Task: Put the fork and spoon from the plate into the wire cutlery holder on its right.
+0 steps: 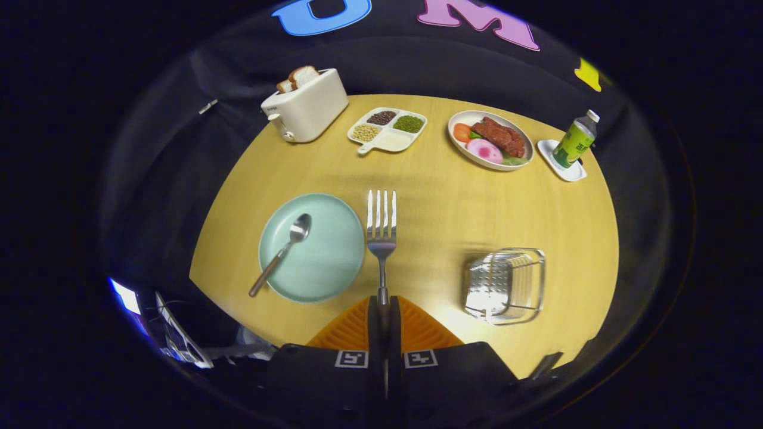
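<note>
While pinched: slim steel fork [381, 229]

Your claw [382, 307] is closed, its two orange fingers [351, 330] pressed together with barely a gap. Both clamp the fork [381, 229] by its handle, tines pointing straight ahead, held above the tabletop [465, 196].

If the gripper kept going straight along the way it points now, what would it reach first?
Hard to say. The gripper, shut on the fork, seems raised above the table. Straight ahead lies bare wood, then the divided snack tray; depth is unclear.
</note>
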`<state>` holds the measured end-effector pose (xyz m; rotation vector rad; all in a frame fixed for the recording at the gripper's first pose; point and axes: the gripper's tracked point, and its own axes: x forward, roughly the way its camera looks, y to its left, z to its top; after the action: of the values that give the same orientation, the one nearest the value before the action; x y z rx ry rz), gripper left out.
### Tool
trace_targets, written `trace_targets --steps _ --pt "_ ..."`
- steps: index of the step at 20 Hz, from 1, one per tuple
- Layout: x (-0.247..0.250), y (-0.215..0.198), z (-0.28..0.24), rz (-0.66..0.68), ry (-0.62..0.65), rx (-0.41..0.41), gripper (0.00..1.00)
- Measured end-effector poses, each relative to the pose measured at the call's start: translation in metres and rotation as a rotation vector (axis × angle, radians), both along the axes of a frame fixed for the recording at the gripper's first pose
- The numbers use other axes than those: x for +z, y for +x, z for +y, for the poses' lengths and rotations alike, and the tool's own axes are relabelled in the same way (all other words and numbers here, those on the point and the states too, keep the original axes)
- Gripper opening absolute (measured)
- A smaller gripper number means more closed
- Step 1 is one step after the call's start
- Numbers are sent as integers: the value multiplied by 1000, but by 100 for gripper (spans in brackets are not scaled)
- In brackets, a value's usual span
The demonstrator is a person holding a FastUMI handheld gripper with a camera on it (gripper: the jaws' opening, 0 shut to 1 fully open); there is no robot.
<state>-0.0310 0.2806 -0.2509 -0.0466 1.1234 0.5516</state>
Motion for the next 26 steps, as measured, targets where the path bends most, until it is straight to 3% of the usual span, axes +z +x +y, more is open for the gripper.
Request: trace_targets --steps 5,10,18,26 --pt "-2 -3 -100 116 -172 69 7" --pt "-29 -10 -147 306 -372 209 7" --pt "-59 13 -153 514 -584 346 7" --pt "-76 24 -148 514 -656 361 12"
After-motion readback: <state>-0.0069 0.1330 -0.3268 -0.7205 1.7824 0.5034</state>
